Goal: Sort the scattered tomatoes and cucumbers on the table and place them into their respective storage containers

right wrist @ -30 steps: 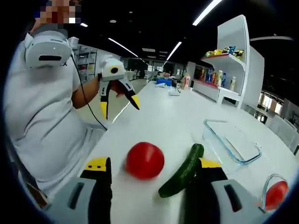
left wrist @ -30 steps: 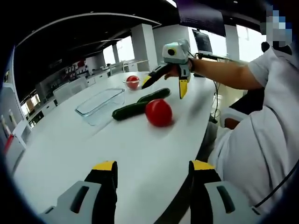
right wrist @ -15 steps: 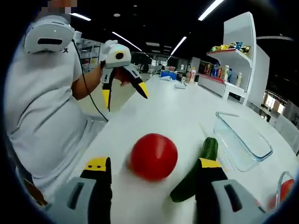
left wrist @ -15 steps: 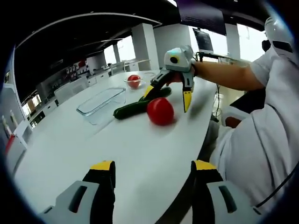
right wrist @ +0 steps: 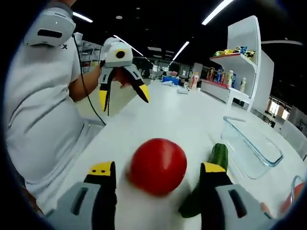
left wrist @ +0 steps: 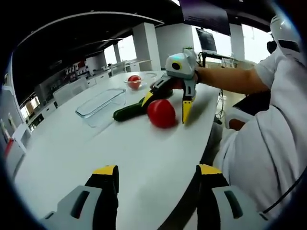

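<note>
The table (left wrist: 72, 158) is a smooth white surface with a soft sheen that catches pale reflections. The tomato (right wrist: 157, 166) has a glossy, taut red skin, and the cucumber (left wrist: 128, 112) a dark green skin, smooth with a dull shine. The dish (left wrist: 100, 104) is clear glass with bright rims; the small bowl (left wrist: 134, 82) looks like clear glass too. Both the left gripper (left wrist: 156, 189) and right gripper (right wrist: 157, 189) look like matt grey plastic with black jaws and yellow tips. The person's shirt (right wrist: 41, 110) is white matt cloth.
</note>
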{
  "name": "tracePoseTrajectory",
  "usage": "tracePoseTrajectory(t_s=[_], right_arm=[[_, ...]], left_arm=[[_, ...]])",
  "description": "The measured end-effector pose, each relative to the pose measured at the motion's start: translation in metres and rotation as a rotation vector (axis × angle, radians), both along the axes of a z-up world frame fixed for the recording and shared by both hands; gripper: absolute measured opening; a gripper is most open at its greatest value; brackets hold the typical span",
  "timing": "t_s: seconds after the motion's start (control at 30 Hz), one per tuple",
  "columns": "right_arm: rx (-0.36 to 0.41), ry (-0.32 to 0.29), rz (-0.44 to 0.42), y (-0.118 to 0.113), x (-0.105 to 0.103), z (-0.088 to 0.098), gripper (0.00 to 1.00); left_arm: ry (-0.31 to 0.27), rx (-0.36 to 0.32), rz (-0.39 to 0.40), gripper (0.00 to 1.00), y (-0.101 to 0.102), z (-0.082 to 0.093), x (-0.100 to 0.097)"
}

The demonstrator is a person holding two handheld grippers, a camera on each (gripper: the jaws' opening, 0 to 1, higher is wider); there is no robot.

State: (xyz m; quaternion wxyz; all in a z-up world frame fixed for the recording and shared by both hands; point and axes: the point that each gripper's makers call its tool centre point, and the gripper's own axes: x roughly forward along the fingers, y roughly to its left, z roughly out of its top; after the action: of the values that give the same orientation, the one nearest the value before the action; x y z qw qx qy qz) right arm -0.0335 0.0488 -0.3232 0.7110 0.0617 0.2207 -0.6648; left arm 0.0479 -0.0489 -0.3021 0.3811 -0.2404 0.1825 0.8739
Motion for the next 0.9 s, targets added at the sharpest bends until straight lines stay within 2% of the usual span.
tracePoseTrajectory(t_s=[0.33,0.47,0.77,0.9], right_arm=[[-0.003,-0.017,0.014,-0.005,0.008,-0.005,0.61],[0.001,0.009,0.016,-0.006,0.009,-0.008,0.59],[-0.031,0.027,-0.025,-0.008,-0.001,-0.006,0.49],[-0.032,0.03,-0.029,-0.008,-0.002,-0.006,0.49]], left_arm=[[0.008,-0.002,0.012,0.64,-0.002,0.001,-0.003],[0.01,-0.001,0.008,0.64,0.0,0.001,-0.002],[0.01,0.001,0.025,0.64,-0.005,0.0,-0.002],[0.008,-0.001,0.026,0.64,-0.005,-0.001,-0.002]])
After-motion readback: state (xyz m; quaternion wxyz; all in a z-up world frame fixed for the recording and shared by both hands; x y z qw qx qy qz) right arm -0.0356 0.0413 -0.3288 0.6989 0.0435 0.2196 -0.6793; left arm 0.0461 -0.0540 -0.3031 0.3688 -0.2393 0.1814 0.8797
